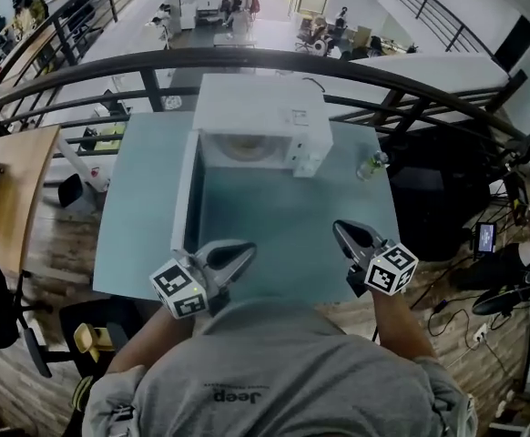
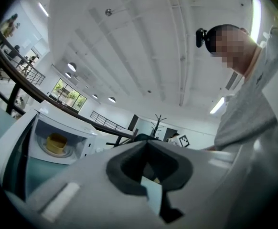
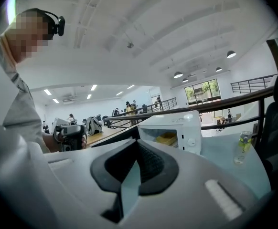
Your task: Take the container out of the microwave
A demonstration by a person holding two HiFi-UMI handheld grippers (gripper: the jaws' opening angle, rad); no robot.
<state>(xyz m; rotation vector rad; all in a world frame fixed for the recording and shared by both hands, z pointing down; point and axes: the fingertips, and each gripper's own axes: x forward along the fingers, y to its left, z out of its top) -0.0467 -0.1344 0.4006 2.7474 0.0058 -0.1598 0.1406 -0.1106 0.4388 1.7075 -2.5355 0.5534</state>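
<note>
In the head view, a white box-shaped microwave oven (image 1: 263,121) stands at the far side of a pale blue-green bench (image 1: 292,226), and its door (image 1: 186,189) is swung open to the left. Inside the open chamber, a round yellowish container (image 1: 244,147) shows only faintly. A small clear plastic bottle with a green label (image 1: 372,164) stands on the bench just to the right of the oven. The left claw (image 1: 245,255) and the right claw (image 1: 341,228) are both held over the near edge of the bench, well apart from the oven and from each other. In the left gripper view, the two jaws of the left claw (image 2: 146,143) are clenched, with their tips touching and nothing between them. Behind them the oven (image 2: 58,128) is seen on the left, and the yellow container (image 2: 56,142) sits inside it on the glass plate (image 2: 67,151). In the right gripper view, the right claw (image 3: 138,141) is also clenched and empty, its tips meeting. The oven (image 3: 187,128) stands beyond it with the container (image 3: 166,138) visible in the open chamber, and the bottle (image 3: 242,147) is upright on the bench (image 3: 215,151) to the right.
</note>
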